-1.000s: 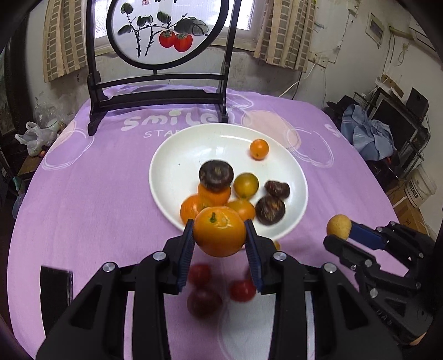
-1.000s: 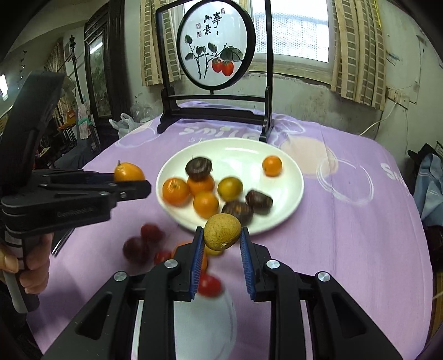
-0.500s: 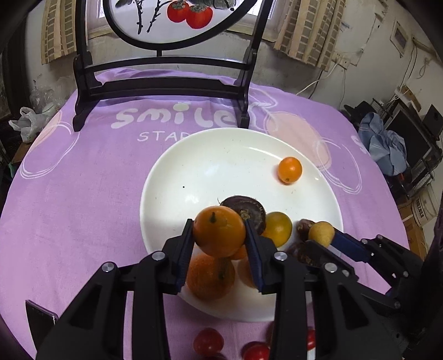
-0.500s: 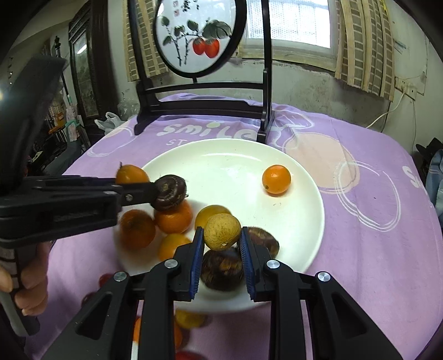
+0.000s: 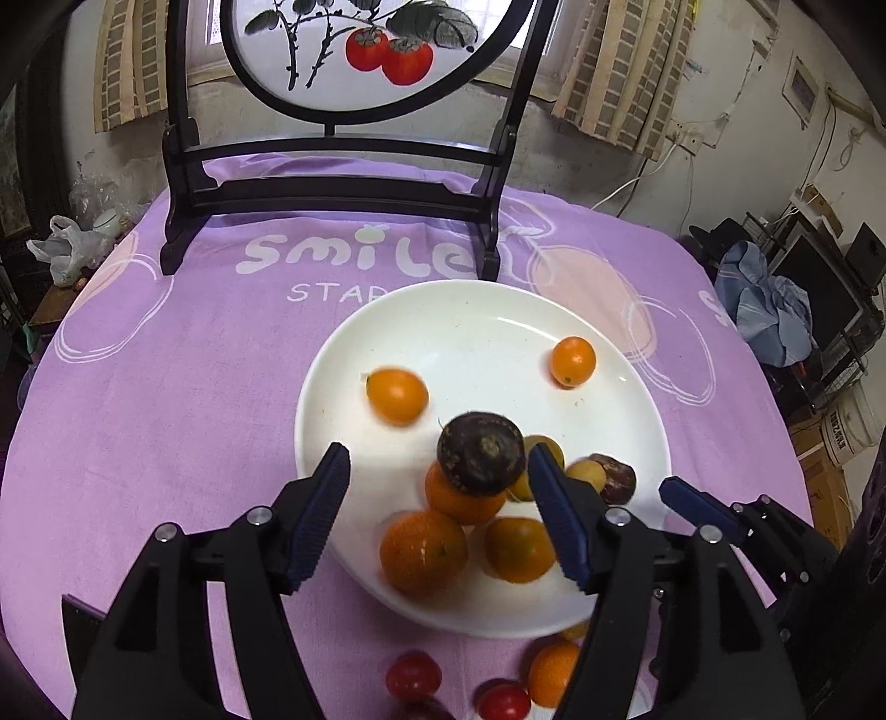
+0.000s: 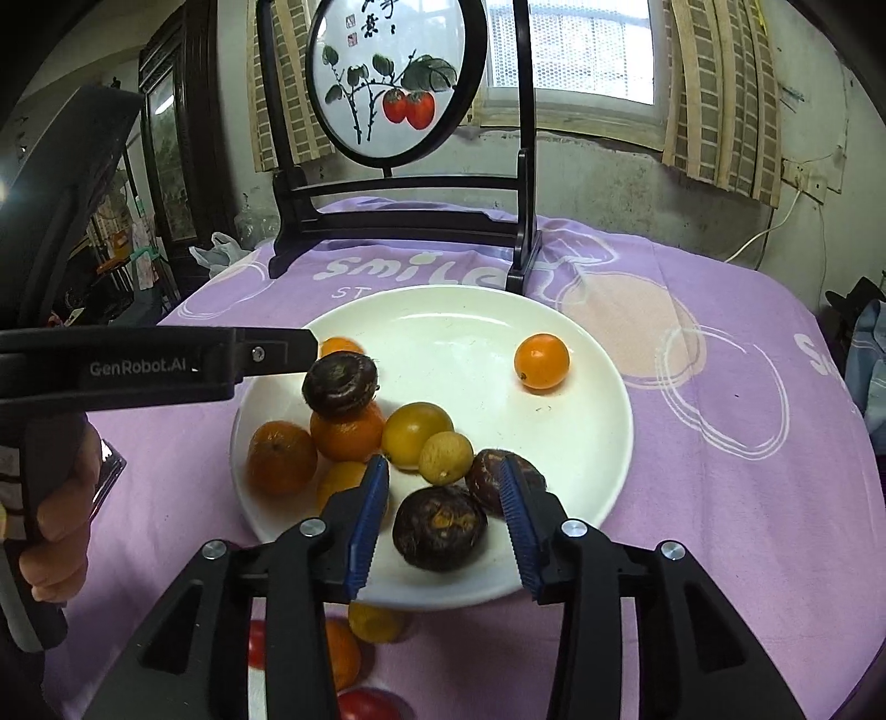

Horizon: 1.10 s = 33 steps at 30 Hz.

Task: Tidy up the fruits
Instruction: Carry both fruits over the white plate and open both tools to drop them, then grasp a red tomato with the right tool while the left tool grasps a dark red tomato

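Left wrist view: mounted behind the left gripper (image 5: 437,515), looking forward and steeply down along its two fingers onto the white plate (image 5: 476,310), from close above the plate's near left rim. The framed round panel (image 5: 376,50) on its dark stand closes the far side, cut off at the top edge.

Right wrist view: same mounting on the right gripper (image 6: 443,515), facing the same way from the plate's near right, close in (fisheye, edges bent).

Shared ground: both views take in the plate, the purple tablecloth (image 6: 720,498), the panel and stand. Each view also catches the other gripper at its side edge.
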Each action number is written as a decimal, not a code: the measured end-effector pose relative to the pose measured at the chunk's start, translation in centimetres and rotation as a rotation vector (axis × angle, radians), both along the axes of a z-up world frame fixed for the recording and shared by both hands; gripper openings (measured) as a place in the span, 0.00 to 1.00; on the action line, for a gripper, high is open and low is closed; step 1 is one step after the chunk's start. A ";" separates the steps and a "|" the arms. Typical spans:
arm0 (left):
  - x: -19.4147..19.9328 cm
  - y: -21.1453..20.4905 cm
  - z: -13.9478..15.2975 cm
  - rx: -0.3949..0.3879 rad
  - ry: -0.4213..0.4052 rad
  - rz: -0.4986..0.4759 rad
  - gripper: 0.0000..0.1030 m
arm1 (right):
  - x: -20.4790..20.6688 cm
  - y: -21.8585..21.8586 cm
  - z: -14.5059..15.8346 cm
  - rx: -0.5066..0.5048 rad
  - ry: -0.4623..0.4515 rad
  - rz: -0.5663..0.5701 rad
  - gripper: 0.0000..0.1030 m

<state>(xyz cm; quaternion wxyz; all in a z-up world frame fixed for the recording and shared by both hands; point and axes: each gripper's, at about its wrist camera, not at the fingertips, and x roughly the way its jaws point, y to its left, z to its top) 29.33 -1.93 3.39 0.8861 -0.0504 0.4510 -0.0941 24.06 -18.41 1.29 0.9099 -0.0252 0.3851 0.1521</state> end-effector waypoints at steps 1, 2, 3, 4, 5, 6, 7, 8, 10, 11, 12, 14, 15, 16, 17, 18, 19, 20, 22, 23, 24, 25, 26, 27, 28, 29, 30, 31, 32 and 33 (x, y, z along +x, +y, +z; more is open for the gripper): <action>-0.6 0.0 0.2 0.001 -0.009 -0.004 0.67 | -0.4 -0.2 0.1 0.002 0.000 0.001 0.42; -1.2 0.0 0.5 0.006 -0.017 -0.007 0.69 | -0.8 -0.3 0.2 0.003 0.000 0.001 0.44; -1.7 0.0 0.7 0.009 -0.024 -0.010 0.70 | -1.2 -0.4 0.2 0.002 -0.001 0.000 0.47; -2.5 0.1 0.8 0.009 -0.032 -0.012 0.70 | -1.8 -0.6 0.2 -0.002 -0.001 -0.001 0.49; -3.1 0.2 0.9 0.007 -0.036 -0.015 0.72 | -2.3 -0.7 0.1 -0.007 0.000 0.001 0.49; -3.8 0.2 0.9 0.004 -0.039 -0.018 0.72 | -3.0 -0.8 0.0 -0.012 0.007 0.003 0.49; -4.7 0.3 0.8 -0.001 -0.040 -0.021 0.73 | -3.6 -0.9 -0.1 -0.014 0.012 0.005 0.49; -5.4 0.3 0.7 -0.003 -0.039 -0.023 0.73 | -4.1 -1.1 -0.1 -0.017 0.016 0.006 0.49; -7.1 0.4 0.4 -0.003 -0.044 -0.024 0.74 | -5.3 -1.4 -0.3 -0.020 0.022 0.006 0.49; -7.9 0.5 0.2 0.000 -0.048 -0.023 0.76 | -5.9 -1.5 -0.5 -0.021 0.027 0.005 0.50; -8.6 0.6 0.0 0.006 -0.054 -0.022 0.79 | -6.6 -1.7 -0.6 -0.022 0.033 0.005 0.50; -10.3 0.8 -0.4 0.020 -0.067 -0.016 0.81 | -7.6 -2.0 -0.9 -0.020 0.039 0.000 0.51; -11.0 1.0 -0.7 0.023 -0.071 -0.012 0.82 | -8.1 -2.2 -1.0 -0.014 0.043 -0.004 0.52; -11.9 1.1 -1.0 0.024 -0.073 -0.008 0.83 | -8.7 -2.4 -1.3 -0.008 0.050 -0.010 0.53; -12.4 1.2 -1.2 0.022 -0.072 -0.007 0.84 | -9.1 -2.6 -1.6 -0.005 0.055 -0.016 0.56; -13.1 1.3 -1.6 0.018 -0.068 -0.007 0.84 | -9.5 -2.7 -1.8 -0.004 0.057 -0.019 0.57; -13.4 1.4 -1.8 0.016 -0.065 -0.007 0.84 | -10.0 -2.7 -2.1 -0.003 0.062 -0.021 0.57; -13.8 1.5 -2.2 0.016 -0.062 -0.006 0.85 | -10.3 -2.7 -2.3 -0.003 0.067 -0.021 0.57; -14.3 1.6 -2.8 0.023 -0.054 0.001 0.85 | -11.0 -2.6 -2.6 -0.010 0.073 -0.021 0.57; -14.5 1.7 -3.1 0.022 -0.051 0.002 0.85 | -11.3 -2.4 -2.7 -0.016 0.074 -0.019 0.57; -14.7 1.8 -3.3 0.020 -0.046 0.003 0.85 | -11.5 -2.3 -2.8 -0.022 0.075 -0.016 0.57; -14.8 1.9 -3.5 0.018 -0.044 0.003 0.85 | -11.8 -2.1 -3.0 -0.030 0.079 -0.011 0.57; -14.8 2.0 -3.8 0.018 -0.043 0.002 0.85 | -11.9 -1.9 -3.1 -0.037 0.083 -0.008 0.57; -14.8 2.1 -3.9 0.020 -0.043 0.002 0.85 | -12.1 -1.7 -3.3 -0.043 0.087 -0.004 0.57; -14.9 2.2 -4.1 0.024 -0.043 0.003 0.85 | -12.2 -1.4 -3.5 -0.051 0.095 0.002 0.57; -14.8 2.4 -4.3 0.025 -0.044 0.005 0.85 | -12.3 -1.1 -3.7 -0.057 0.102 0.007 0.57; -14.8 2.5 -4.5 0.023 -0.044 0.005 0.85 | -12.3 -0.7 -4.0 -0.066 0.113 0.015 0.57; -14.8 2.7 -4.7 0.021 -0.043 0.007 0.85 | -12.3 -0.3 -4.3 -0.075 0.117 0.020 0.57; -14.8 2.8 -4.8 0.019 -0.042 0.006 0.85 | -12.4 0.0 -4.5 -0.084 0.122 0.024 0.57; -14.8 2.8 -4.8 0.021 -0.044 0.004 0.85 | -12.3 0.3 -4.8 -0.092 0.128 0.028 0.57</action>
